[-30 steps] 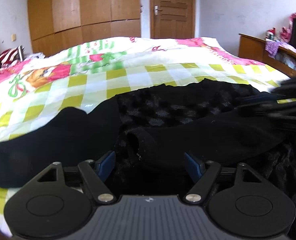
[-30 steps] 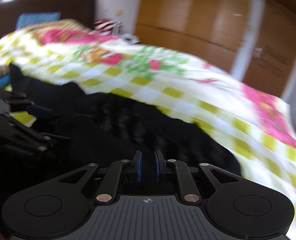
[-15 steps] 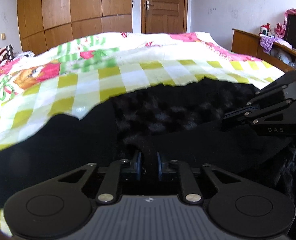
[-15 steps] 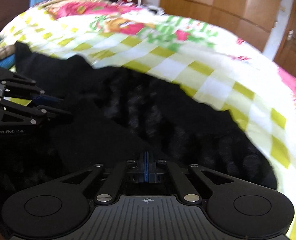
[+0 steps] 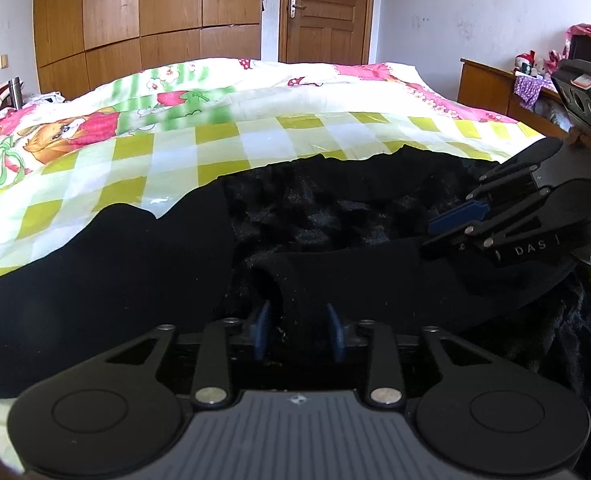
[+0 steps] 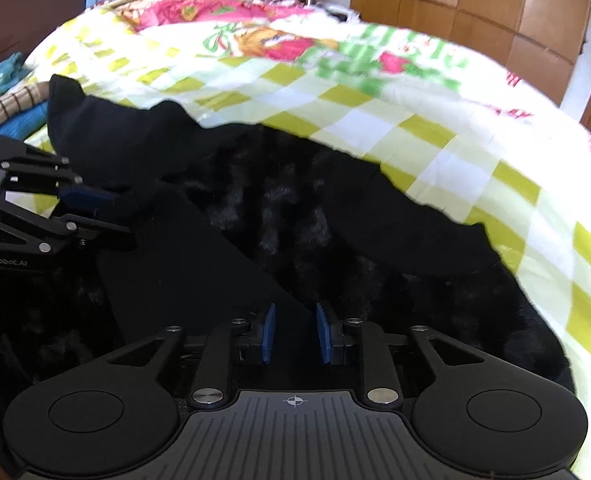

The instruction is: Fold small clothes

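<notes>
Farthest left, a black sleeve (image 5: 95,272) of the black fleece-lined garment (image 5: 335,216) lies flat across the checked cartoon-print bedsheet (image 5: 255,140), its smooth outer face up. Just right of it the body of the garment is spread open, the fuzzy lining showing.

Our left gripper (image 5: 297,332) sits low at the near edge, blue pads (image 5: 261,330) moderately apart, with a rolled cuff or fold of the smooth fabric lying between them. We cannot tell whether the pads touch the cloth; they do not look clamped on it.

Farther right, a band of smooth black fabric (image 6: 199,264) crosses the lining, and our right gripper (image 6: 293,334) is at its near end, jaws likewise partly open with the cloth running between them, apparently loose rather than pinched.

We judge the garment soft, limp and fairly light, though the pile gives it bulk. It will sag and drape from any hold, and the fleece should cling to itself while the outer face slides more easily. A good hold would be on a hemmed edge or the cuff, where the fabric is doubled and thick enough for the pads to bite, with both grippers taking the same edge so that it lifts evenly.
</notes>
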A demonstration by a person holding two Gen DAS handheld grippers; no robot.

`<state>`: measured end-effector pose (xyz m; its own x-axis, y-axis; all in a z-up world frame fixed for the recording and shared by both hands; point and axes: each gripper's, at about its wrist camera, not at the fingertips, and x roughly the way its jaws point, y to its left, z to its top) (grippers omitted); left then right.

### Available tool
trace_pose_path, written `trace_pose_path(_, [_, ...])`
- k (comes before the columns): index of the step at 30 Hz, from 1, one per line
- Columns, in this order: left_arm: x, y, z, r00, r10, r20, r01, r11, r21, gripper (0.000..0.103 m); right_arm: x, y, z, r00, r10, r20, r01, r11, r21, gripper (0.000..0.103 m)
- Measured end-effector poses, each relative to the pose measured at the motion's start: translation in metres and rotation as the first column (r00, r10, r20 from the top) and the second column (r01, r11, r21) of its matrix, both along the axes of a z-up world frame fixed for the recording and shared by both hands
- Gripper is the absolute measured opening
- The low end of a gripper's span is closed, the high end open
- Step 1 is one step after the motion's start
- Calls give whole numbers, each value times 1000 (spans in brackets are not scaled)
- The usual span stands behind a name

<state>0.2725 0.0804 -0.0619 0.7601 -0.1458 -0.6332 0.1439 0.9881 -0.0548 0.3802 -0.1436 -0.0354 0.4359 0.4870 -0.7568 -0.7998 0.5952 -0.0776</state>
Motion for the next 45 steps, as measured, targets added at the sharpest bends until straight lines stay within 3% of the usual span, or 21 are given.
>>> trace_pose_path(5, [0,1,2,1000,-9,-2,9,1000,-2,50,12,-8,8,994,38,-102,-37,999,14,23])
trace_pose_path(13, [3,-5,-1,1000,-20,7,20,1000,-5,64,18,2,-1,995,39,-88,-39,999,5,34])
trace_pose_path(15, [3,-7,-2,1000,-23,8,23,1000,6,65,18,2,0,995,27,-94,-27,1000,5,29])
trace_pose_path(16, [4,-8,-2,1000,-19,8,19,1000,12,65,17,3,-1,995,20,-98,-19,1000,2,19])
trace_pose_path(17, [4,-9,-2,1000,-16,5,16,1000,20,64,15,4,0,994,10,-106,-10,1000,3,16])
trace_pose_path(20, [4,-10,1,1000,-19,6,19,999,29,35,5,9,6,997,-18,-71,17,1000,-18,5])
trace_pose_path(23, [7,-7,2,1000,-2,21,1,999,42,29,2,0,18,996,-67,-63,69,997,36,3])
trace_pose_path(27, [14,-3,3,998,36,57,-39,998,53,29,5,-5,29,991,-134,-11,134,987,83,2])
trace_pose_path(31, [20,-1,-6,998,42,38,-44,997,67,33,16,5,1,975,-217,-41,219,975,31,4])
trace_pose_path(34, [13,10,-1,997,65,34,-66,998,19,39,5,10,2,970,-241,23,240,970,42,10])
trace_pose_path(37, [-5,25,8,993,107,57,-105,994,-43,47,-6,9,21,960,-276,54,269,957,109,12])
trace_pose_path(39, [-18,31,11,986,147,73,-143,988,-63,48,-23,18,30,956,-253,146,238,965,111,12])
trace_pose_path(40, [-22,33,10,986,156,65,-152,986,-62,48,-30,26,33,960,-226,167,210,972,109,12])
trace_pose_path(42, [-25,35,4,984,174,31,-172,984,-44,48,-32,44,28,977,-190,98,183,980,79,12])
trace_pose_path(44, [-27,41,0,980,199,5,-199,978,-66,48,-25,64,6,981,-194,16,194,981,-30,12])
trace_pose_path(45, [-31,45,1,978,208,8,-206,975,-85,48,-22,70,-6,977,-208,41,211,974,-86,12])
